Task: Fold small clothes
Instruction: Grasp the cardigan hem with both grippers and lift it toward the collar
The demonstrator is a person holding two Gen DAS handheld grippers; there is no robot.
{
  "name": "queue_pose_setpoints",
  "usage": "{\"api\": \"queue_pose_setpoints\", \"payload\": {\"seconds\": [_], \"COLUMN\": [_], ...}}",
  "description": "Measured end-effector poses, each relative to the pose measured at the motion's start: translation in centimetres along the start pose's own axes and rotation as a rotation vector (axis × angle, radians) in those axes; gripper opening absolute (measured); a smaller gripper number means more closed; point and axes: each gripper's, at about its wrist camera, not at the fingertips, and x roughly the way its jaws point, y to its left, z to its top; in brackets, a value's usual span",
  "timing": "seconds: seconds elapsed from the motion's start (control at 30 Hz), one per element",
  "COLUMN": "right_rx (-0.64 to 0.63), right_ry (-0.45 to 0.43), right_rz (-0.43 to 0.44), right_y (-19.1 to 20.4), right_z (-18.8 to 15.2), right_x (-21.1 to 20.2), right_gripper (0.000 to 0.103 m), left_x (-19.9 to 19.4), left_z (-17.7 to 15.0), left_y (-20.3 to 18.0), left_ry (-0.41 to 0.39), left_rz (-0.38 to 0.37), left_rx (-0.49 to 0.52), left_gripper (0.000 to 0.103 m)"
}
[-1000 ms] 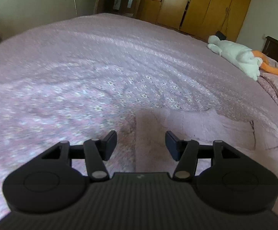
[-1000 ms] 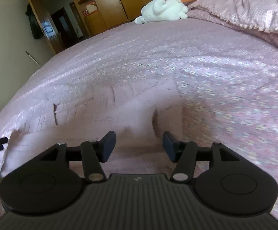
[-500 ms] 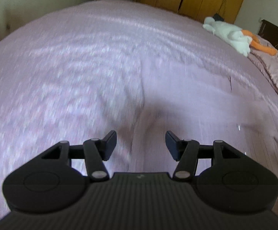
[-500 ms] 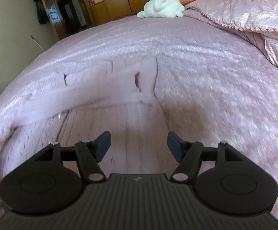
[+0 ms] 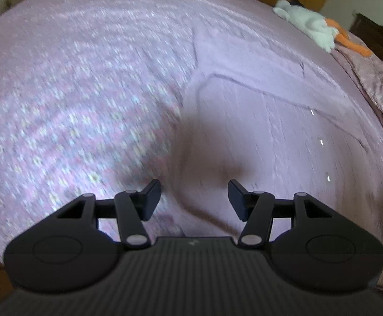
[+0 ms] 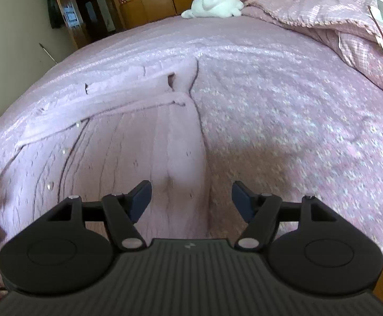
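Garment: I see a pale pink knit top (image 6: 128, 142) lying flat on the bed (image 6: 283, 110), close to the near edge and almost the same colour as the bedspread.
Left fingers: my left gripper (image 5: 194, 197) is spread open and holds nothing; the top's left side edge runs from between the fingers away toward the far side.
Right fingers: my right gripper (image 6: 191, 197) is also spread open and empty; the top's right side edge runs away from between these fingers.
Long axis: I judge the top lies crosswise between the two grippers, hem near me, a sleeve (image 6: 107, 97) folded across its far part.
Key relation: each gripper sits over its own near corner, the cloth just ahead of and below the fingertips; I cannot tell whether they touch it.
Nearer hand: neither, as far as I can judge; the left view is blurred.
Next move: I would close both on the near corners and carry the hem toward the far side.
Bystander: a plush toy (image 6: 215, 4) lies well apart at the far side.
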Motion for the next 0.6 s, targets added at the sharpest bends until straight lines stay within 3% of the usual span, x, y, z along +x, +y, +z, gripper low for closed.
{"api": "queue_pose_setpoints", "payload": {"seconds": [0.13, 0.27, 0.6], "right_rx": [-0.017, -0.023, -0.037], "right_ry": [0.041, 0.086, 0.145], "right_rz": [-0.001, 0.014, 0.104], "right_y": [0.0, 0.0, 0.2], "right_z": [-1.3, -2.4, -3.4], "right_x": [-0.1, -0.1, 0.9], "right_gripper": [0.075, 0.077, 0.079], "left_x": [1.0, 0.9, 1.1], "left_z": [-1.4, -2.7, -3.4], "left_y": [-0.3, -0.3, 0.7], "left_ry": [0.053, 0.053, 0.047], "left_rz": [-0.004, 0.010, -0.080], "left_rx": [0.017, 0.056, 0.024], "left_gripper": [0.058, 0.058, 0.057]}}
